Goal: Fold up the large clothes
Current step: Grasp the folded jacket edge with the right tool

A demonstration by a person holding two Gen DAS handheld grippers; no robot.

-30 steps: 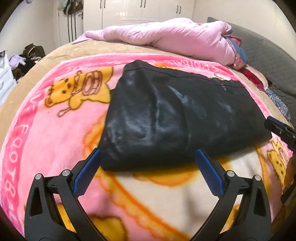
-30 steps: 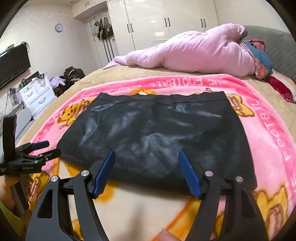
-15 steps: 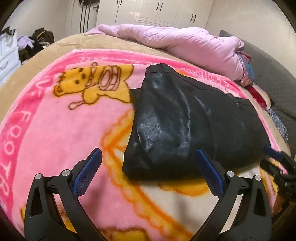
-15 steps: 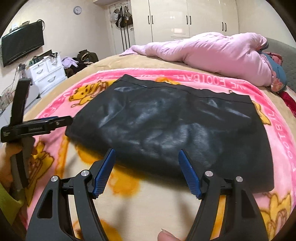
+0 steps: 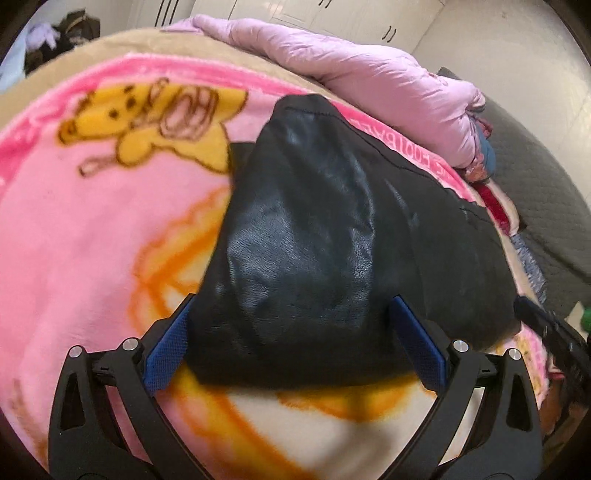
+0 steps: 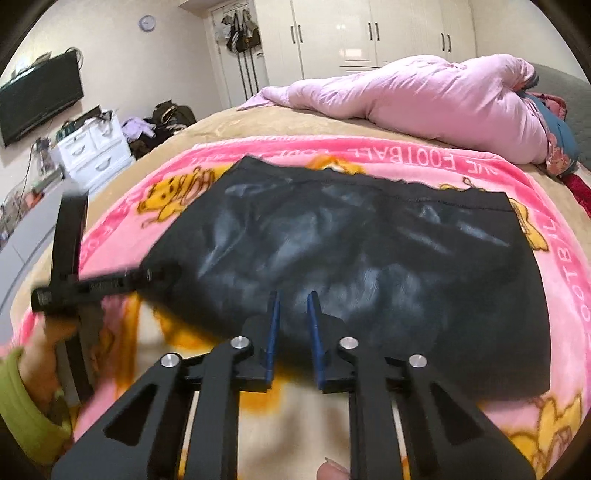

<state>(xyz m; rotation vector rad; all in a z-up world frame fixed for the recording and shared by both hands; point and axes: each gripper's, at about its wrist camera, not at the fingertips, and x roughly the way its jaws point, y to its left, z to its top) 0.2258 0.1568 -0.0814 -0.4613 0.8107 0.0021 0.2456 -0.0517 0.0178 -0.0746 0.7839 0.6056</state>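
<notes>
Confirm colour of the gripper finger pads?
Blue textured pads on black arms; clearest in the left wrist view.

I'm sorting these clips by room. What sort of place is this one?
A home bedroom, most likely. A bed with a pink cartoon blanket and a pink duvet fills the view, with white wardrobes and a wall-mounted TV behind.

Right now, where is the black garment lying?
The black garment lies flat on the pink cartoon blanket on the bed, in front of the pink quilt, filling the centre of both wrist views.
</notes>
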